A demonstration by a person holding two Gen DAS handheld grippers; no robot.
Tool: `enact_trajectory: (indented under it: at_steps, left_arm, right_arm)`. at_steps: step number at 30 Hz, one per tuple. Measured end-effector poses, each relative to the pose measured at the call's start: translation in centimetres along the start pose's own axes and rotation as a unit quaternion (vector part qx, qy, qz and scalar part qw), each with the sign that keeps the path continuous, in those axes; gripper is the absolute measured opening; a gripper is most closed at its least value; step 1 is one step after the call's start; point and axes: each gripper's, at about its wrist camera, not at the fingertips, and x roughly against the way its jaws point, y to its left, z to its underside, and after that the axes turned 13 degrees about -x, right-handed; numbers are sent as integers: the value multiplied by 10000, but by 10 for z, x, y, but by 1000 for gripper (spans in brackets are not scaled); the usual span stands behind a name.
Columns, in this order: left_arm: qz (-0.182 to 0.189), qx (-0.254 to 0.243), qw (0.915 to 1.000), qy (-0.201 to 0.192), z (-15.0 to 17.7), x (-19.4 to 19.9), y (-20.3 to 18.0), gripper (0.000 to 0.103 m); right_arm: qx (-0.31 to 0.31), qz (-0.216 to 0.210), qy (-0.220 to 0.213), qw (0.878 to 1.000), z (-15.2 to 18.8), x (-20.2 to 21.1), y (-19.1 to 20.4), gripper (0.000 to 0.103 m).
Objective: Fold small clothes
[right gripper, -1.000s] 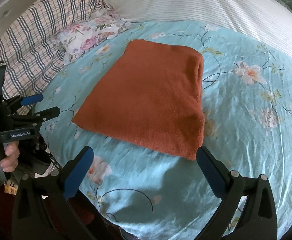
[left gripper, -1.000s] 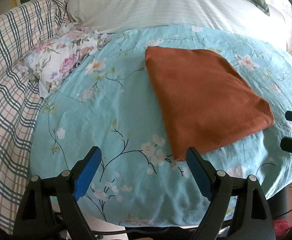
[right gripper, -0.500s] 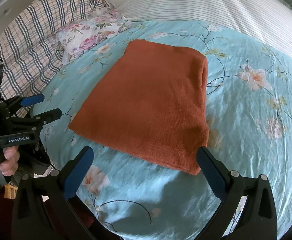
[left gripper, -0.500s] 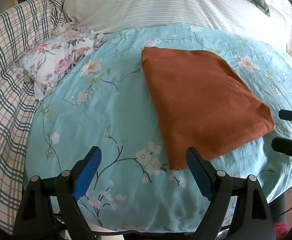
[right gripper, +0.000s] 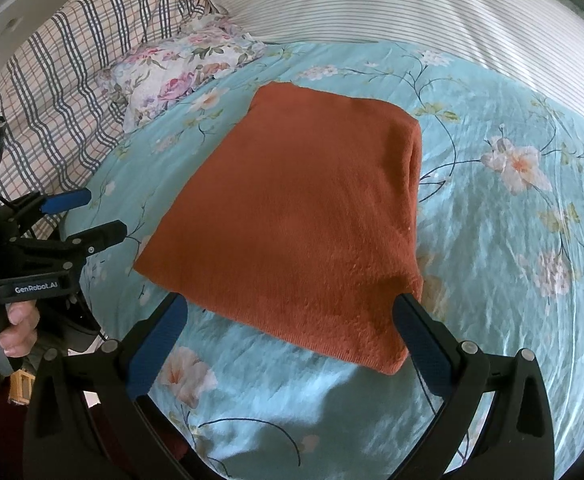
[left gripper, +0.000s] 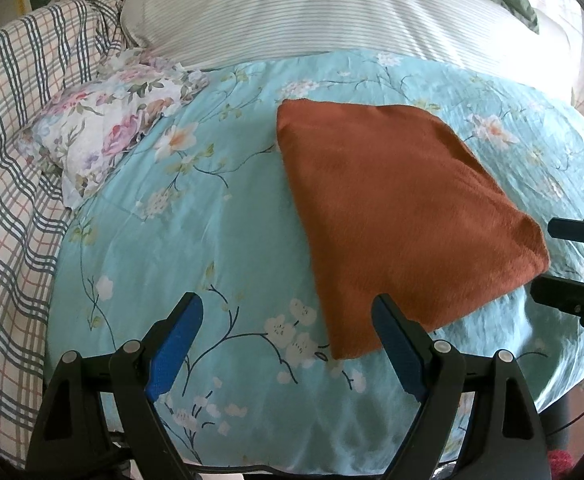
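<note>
A rust-orange garment (left gripper: 392, 216) lies folded into a flat rectangle on the turquoise floral bedsheet (left gripper: 211, 240); it also shows in the right wrist view (right gripper: 308, 216). My left gripper (left gripper: 287, 320) is open and empty, held above the sheet by the garment's near left corner. My right gripper (right gripper: 292, 320) is open and empty, just above the garment's near edge. Each gripper shows in the other's view: the right one (left gripper: 568, 260) and the left one (right gripper: 79, 216).
A small floral-print cloth (left gripper: 103, 136) lies at the sheet's far left. A plaid blanket (left gripper: 7, 160) is on the left and a striped pillow (left gripper: 312, 12) lies behind. The bed's front edge is just below the grippers.
Both grippers have moved slightly forward toward the bed; the garment has not moved and both jaws stay open.
</note>
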Motion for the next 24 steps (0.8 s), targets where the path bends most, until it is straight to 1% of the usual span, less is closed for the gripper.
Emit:
enact_trajectory:
  at_steps: [24]
  left_arm:
    - [84, -59, 9999, -1, -11, -7, -6, 87]
  right_arm:
    - [-42, -30, -2, 10000, -11, -5, -8, 102]
